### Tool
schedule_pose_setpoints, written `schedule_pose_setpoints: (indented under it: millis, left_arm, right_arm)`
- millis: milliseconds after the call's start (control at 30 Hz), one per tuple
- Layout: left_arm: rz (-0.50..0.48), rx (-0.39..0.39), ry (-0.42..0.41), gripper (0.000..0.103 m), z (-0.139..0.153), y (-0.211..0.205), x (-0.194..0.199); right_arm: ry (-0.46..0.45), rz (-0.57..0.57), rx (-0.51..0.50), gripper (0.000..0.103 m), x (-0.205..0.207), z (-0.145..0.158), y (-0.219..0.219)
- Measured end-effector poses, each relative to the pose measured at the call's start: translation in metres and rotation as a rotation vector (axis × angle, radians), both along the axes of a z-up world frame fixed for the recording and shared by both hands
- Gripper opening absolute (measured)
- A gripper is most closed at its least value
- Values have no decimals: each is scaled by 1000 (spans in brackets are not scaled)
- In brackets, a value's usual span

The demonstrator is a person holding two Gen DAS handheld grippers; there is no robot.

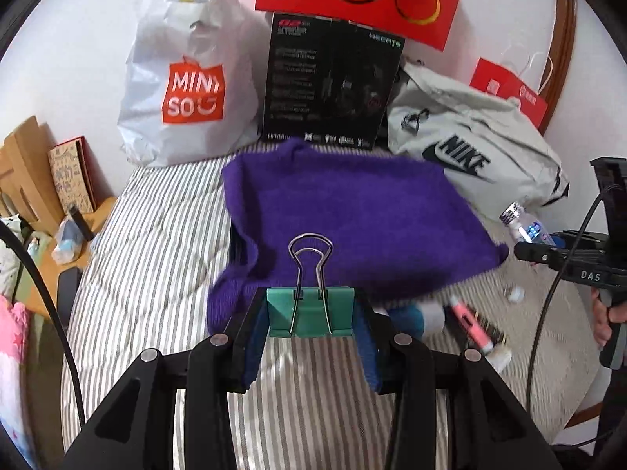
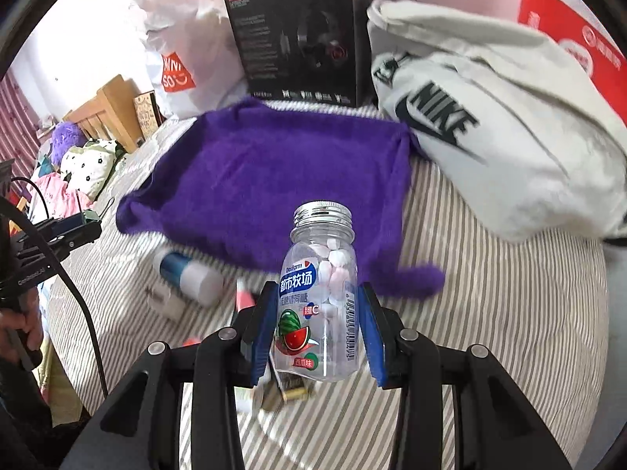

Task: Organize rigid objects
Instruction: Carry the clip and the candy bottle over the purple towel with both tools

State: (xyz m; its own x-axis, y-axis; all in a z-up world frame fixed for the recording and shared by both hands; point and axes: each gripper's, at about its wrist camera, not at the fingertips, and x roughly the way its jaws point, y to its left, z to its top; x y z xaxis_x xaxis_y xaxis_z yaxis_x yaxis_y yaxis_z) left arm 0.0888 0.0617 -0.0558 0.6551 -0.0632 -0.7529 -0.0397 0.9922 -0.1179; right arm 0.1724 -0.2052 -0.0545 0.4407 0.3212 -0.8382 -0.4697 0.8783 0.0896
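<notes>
left wrist view: the left gripper [image 1: 311,313] has its blue-padded jaws pinching a teal metal binder clip [image 1: 310,315] by the flat sides, the wire handles pointing forward and away from the camera. the clip hangs clear above the grey-and-white striped bedcover [image 1: 156,243]. directly ahead along the fingers lies the flat purple knitted cloth [image 1: 352,219], the likely drop zone, though that is a judgement only.

right wrist view: the right gripper [image 2: 317,325] has its jaws closed on the lower body of a clear plastic candy bottle with a silver screw cap [image 2: 319,290], long axis roughly upright and in line with the fingers, cap toward the cloth [image 2: 274,180]. it too is held off the bedcover [image 2: 490,293].

still on the bedcover, near the cloth's near edge: a white-and-blue cylindrical container [image 2: 188,274], a pink marker pen [image 2: 245,293] and, under the bottle, what may be a small brass padlock [image 2: 290,393]; blur makes this uncertain. both held items face the cloth; neither hand looks clearly nearer.
</notes>
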Motion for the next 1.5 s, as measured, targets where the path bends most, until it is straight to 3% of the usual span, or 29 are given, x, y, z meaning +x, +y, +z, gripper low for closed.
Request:
schedule_pose_setpoints:
  millis: [300,800,1167,1500]
  left_arm:
    - [-10,-2,-2,39,6,2,63]
    - [-24,-33,86,39,-44,8,174]
    - [-5,-31,177,39,-75,11,209]
    - [-15,69,213,39,-83,1,215]
  right_arm:
    - [-12,30,-11,40,58,1,27]
    - [92,27,-55,40,158,-57,59]
    - [96,37,-156,40,184,-80,75]
    - [91,52,-161,41,185,-83,77]
